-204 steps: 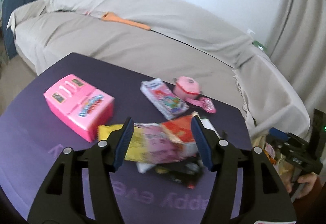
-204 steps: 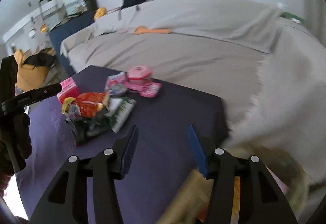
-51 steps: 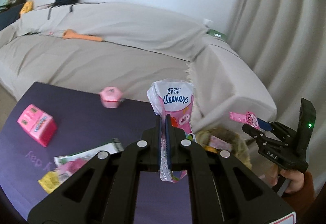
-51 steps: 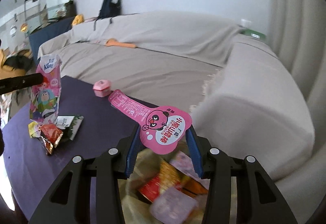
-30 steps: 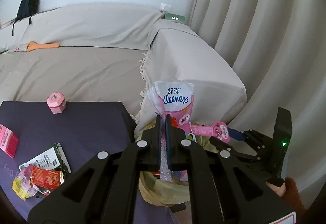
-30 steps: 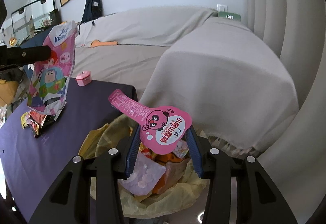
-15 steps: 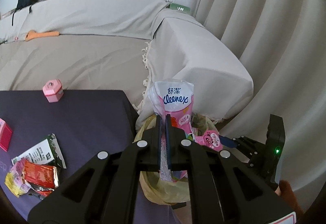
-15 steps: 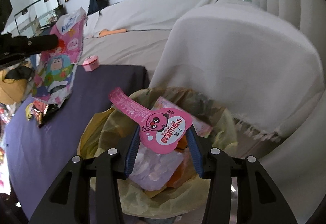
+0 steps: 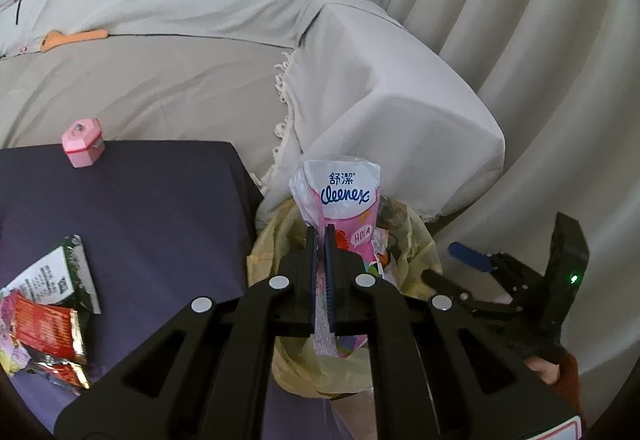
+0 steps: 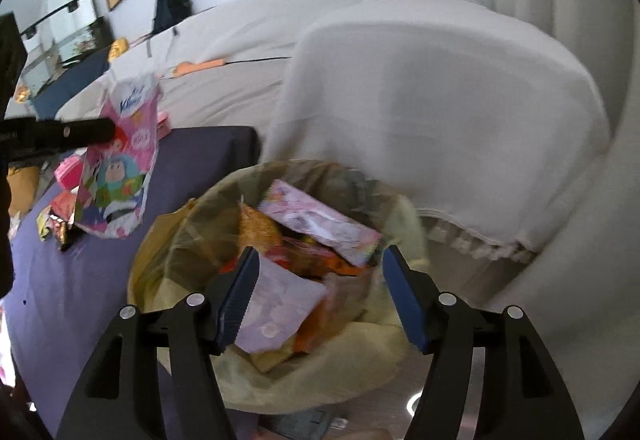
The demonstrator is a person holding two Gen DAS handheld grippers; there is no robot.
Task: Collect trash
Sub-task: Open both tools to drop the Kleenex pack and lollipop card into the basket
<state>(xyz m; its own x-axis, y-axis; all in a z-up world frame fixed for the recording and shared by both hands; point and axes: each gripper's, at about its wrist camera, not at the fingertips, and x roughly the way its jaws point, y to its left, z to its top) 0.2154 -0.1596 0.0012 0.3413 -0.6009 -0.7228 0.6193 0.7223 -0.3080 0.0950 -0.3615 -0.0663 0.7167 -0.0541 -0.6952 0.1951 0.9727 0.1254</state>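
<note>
My left gripper (image 9: 319, 234) is shut on a pink and white Kleenex wrapper (image 9: 344, 200), which hangs upright over the bin's near rim. The same wrapper (image 10: 120, 168) shows at the left in the right wrist view, clamped by the left gripper's black fingers (image 10: 80, 132). The bin (image 10: 160, 260), lined with a yellow bag, holds several wrappers. My right gripper (image 10: 320, 256) hovers right above its mouth; its jaws are opening and nothing is between them. In the left wrist view the right gripper (image 9: 452, 266) stands at the bin's (image 9: 268, 236) right side.
A dark purple table (image 9: 152, 208) borders the bin on the left, with crumpled wrappers (image 9: 48, 304) and a small pink box (image 9: 83, 148) on it. A sofa under a beige cover (image 9: 380, 100) rises behind the bin. Curtains hang at the right.
The right gripper's jaws have spread and the pink label they held is gone from between them. Both grippers have sunk closer to the bin.
</note>
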